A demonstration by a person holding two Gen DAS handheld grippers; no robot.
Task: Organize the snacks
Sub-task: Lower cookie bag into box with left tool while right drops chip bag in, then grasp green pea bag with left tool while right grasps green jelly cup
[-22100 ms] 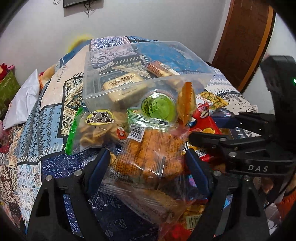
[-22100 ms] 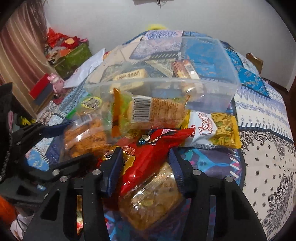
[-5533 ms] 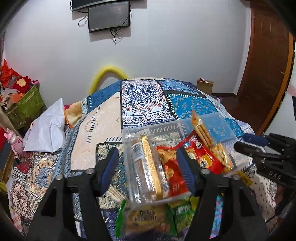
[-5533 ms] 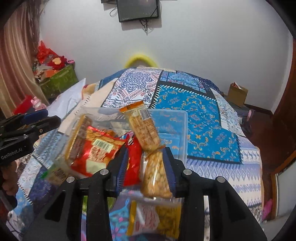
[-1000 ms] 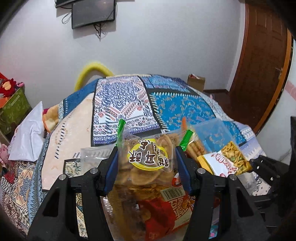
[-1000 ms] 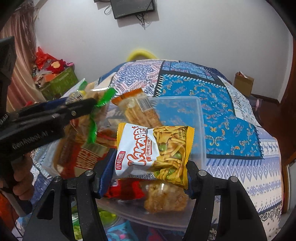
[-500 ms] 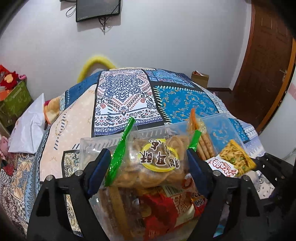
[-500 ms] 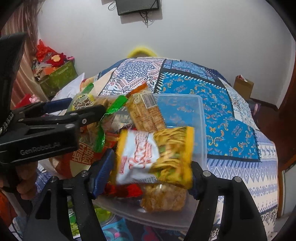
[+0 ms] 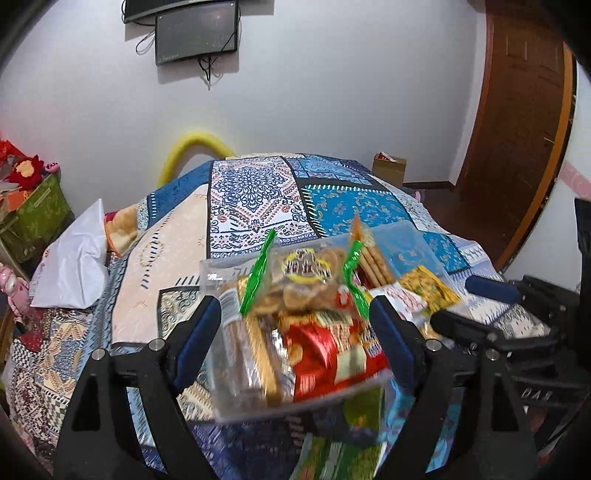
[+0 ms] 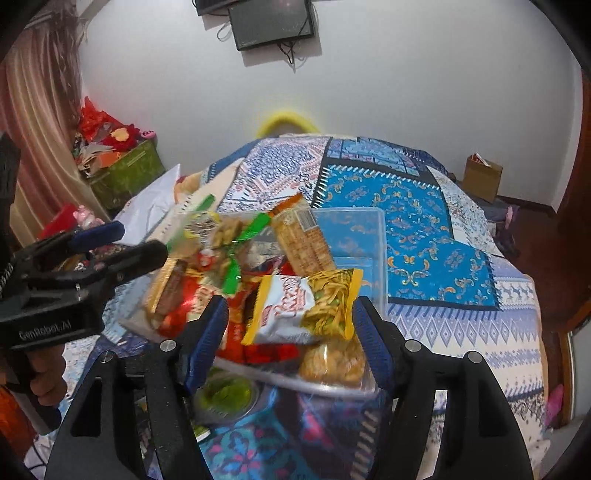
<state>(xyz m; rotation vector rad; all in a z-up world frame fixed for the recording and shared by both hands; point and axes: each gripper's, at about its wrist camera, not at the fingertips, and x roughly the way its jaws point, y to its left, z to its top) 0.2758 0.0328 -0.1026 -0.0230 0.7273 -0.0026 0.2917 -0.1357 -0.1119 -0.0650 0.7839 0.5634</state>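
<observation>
Nearest the lenses, just short of the clear bin (image 10: 369,214): left gripper (image 9: 293,310) and right gripper (image 10: 291,306), both angled down at the bin's load. Left fingers (image 9: 195,332) spread wide and clamped on nothing, straddling the bin's near left corner, clear of the wrappers. Right fingers (image 10: 207,332) likewise parted and empty, flanking the bin's near right end. Read both as let-go postures: wide enough to draw back from the bin without snagging film. Outside the bin's near wall, low on the bed: a green cup (image 10: 225,395), not yet binned and judged the next candidate. Inside the bin, near left: a gold-wrapped biscuit sleeve (image 9: 255,354) and a red bag (image 9: 321,354), laid flat as a base layer. On top of that layer, mid-bin: a green-ended cookie pack (image 9: 303,280), resting loose and free of any finger, placed high for lack of room lower down. On top at the bin's near right: a white-and-yellow packet (image 10: 303,306), lying across a clear bag of puffs, also ungripped. Toward the bin's far side: an orange cracker pack (image 10: 303,240), propped on end to save floor area. Far right part of the bin: bare, usable for remaining snacks. Expect sliding from the heaped top packs on any jolt to the bin. Beyond the bin: patterned quilt (image 10: 406,206), then a yellow hoop (image 9: 192,144) and a wall screen (image 10: 273,22).
</observation>
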